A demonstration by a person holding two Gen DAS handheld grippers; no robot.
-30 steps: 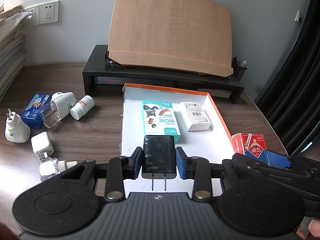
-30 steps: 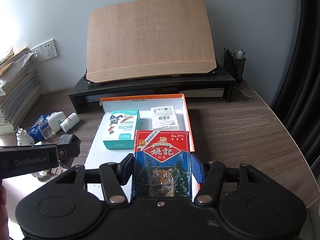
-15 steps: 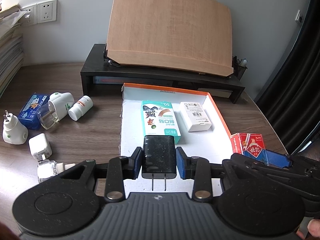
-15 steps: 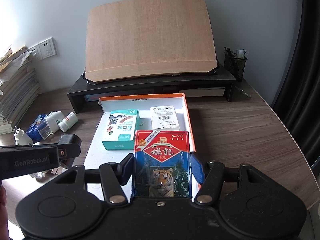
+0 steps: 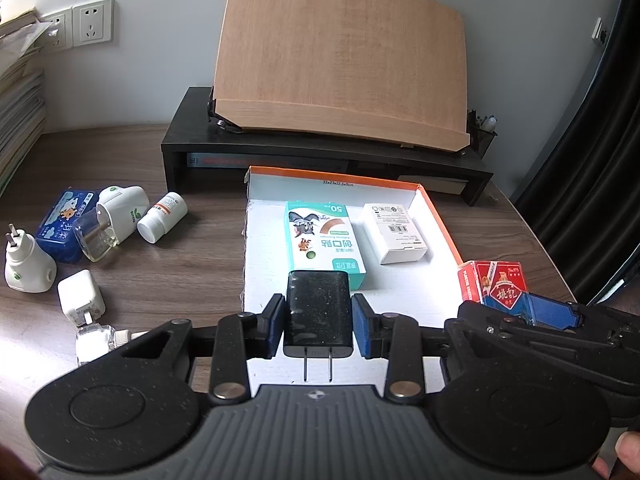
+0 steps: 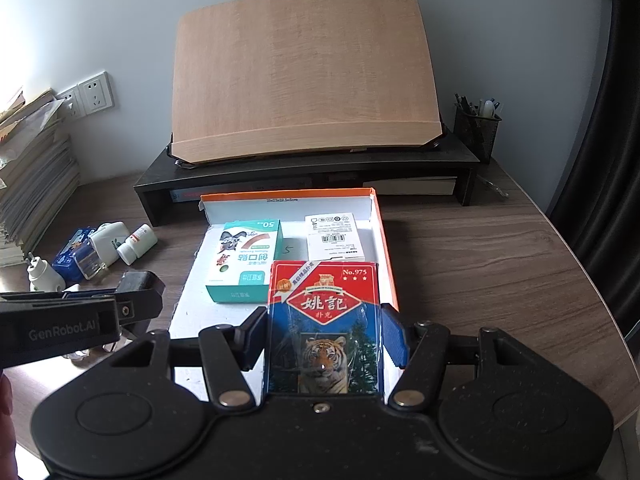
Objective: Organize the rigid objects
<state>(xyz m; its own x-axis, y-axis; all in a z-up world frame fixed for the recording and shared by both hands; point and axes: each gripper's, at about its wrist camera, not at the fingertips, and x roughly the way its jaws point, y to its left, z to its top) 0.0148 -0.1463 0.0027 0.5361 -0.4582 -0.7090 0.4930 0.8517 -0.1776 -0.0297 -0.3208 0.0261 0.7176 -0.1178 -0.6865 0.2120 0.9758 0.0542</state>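
A: State the condition of both tongs.

B: Left tongs (image 5: 318,320), lower centre of the left view, pinch one black charger (image 5: 318,312), prongs toward the camera. Right tongs (image 6: 324,332), lower centre of the right view, pinch one card pack (image 6: 324,320) with a tiger print.

A: Count the tray contents.

B: One tray (image 5: 440,224), orange-rimmed, mid frame. Two boxes inside: one teal plaster box (image 5: 324,244) and one white box (image 5: 394,232), side by side, apart.

A: Items on the surface (image 5: 192,264), left of frame?

B: One blue case (image 5: 66,220), two white plug-in units (image 5: 120,212) (image 5: 26,270), one pill bottle (image 5: 162,216), one white charger (image 5: 82,300), one small clear bottle (image 5: 94,340).
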